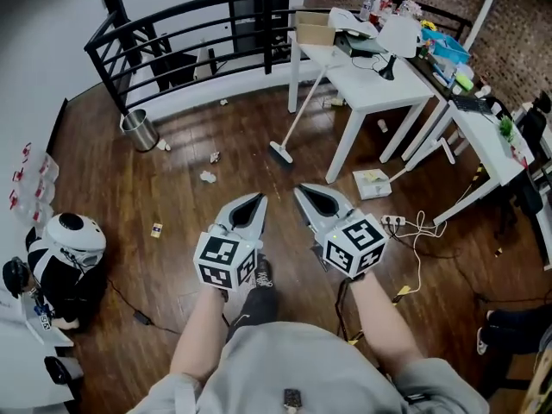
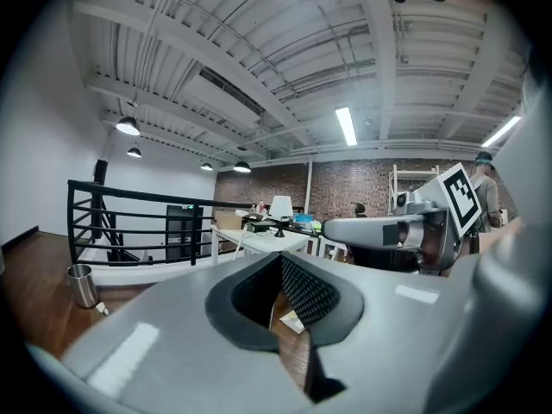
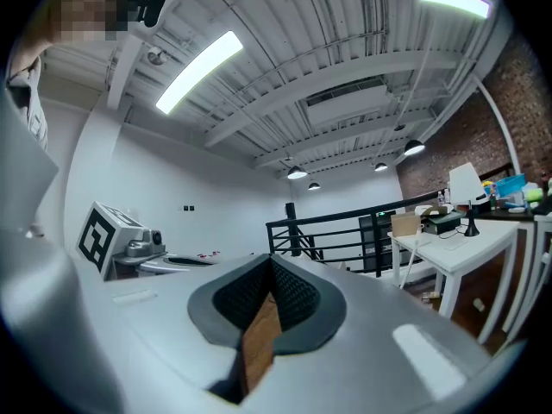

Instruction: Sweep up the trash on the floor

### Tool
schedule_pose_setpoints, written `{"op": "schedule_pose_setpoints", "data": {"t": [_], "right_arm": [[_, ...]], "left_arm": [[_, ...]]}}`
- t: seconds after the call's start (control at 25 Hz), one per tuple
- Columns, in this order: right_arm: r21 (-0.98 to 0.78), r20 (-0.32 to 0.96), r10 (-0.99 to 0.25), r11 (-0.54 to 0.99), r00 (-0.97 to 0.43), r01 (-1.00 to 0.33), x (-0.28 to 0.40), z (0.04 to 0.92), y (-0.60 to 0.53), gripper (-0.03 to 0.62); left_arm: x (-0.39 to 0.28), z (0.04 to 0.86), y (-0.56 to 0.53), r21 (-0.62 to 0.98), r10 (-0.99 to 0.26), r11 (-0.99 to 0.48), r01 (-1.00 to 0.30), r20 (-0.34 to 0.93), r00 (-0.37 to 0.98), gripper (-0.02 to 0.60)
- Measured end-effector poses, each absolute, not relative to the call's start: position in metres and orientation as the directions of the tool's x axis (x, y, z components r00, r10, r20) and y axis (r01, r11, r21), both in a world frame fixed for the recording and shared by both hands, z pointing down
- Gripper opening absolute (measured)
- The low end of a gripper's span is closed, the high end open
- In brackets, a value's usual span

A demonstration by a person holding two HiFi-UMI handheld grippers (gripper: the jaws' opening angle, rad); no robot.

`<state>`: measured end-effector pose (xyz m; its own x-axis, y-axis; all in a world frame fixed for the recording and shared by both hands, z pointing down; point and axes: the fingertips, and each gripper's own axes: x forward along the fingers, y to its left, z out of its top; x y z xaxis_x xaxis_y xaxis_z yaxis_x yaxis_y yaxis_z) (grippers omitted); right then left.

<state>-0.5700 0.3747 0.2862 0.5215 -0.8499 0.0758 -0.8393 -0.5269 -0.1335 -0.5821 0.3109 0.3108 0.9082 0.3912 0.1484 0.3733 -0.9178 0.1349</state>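
A broom leans against the white table, its head resting on the wooden floor. Scraps of paper trash lie ahead of me: one crumpled piece, another, and a small yellow bit to the left. A white dustpan lies by the table legs. My left gripper and right gripper are held side by side above the floor, both shut and empty. The left gripper and right gripper show shut tips in their own views.
A metal bin stands by the black railing, also seen as the bin. A person crouches at the left edge. A power strip and cables trail on the right. A second desk is at far right.
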Motion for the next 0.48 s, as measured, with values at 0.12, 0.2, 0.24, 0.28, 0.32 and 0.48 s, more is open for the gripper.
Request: {"op": "schedule_pose_setpoints", "data": {"t": [0.12, 0.2, 0.24, 0.28, 0.32, 0.48], "right_arm": [[-0.118, 0.091, -0.833, -0.554, 0.546, -0.824, -0.516, 0.285, 0.369, 0.000], [-0.113, 0.102, -0.818, -0.575, 0.566, -0.811, -0.478, 0.283, 0.364, 0.000], [-0.112, 0.106, -0.810, -0.586, 0.576, -0.803, -0.459, 0.281, 0.362, 0.000], [-0.112, 0.109, -0.802, -0.596, 0.587, -0.795, -0.441, 0.280, 0.360, 0.000], [-0.112, 0.111, -0.794, -0.607, 0.597, -0.786, -0.425, 0.280, 0.358, 0.000], [-0.114, 0.108, -0.770, -0.637, 0.628, -0.762, -0.369, 0.275, 0.348, 0.000]], "left_arm": [[-0.523, 0.312, 0.304, 0.148, 0.419, -0.905, 0.400, 0.139, 0.897, 0.008], [-0.483, 0.311, 0.300, 0.156, 0.441, -0.894, 0.420, 0.135, 0.887, 0.008], [-0.464, 0.310, 0.298, 0.162, 0.454, -0.887, 0.432, 0.133, 0.881, 0.008], [-0.446, 0.309, 0.297, 0.168, 0.468, -0.880, 0.445, 0.132, 0.874, 0.008], [-0.429, 0.309, 0.297, 0.172, 0.482, -0.872, 0.459, 0.131, 0.866, 0.008], [-0.368, 0.304, 0.292, 0.168, 0.524, -0.848, 0.503, 0.129, 0.842, 0.008]]}}
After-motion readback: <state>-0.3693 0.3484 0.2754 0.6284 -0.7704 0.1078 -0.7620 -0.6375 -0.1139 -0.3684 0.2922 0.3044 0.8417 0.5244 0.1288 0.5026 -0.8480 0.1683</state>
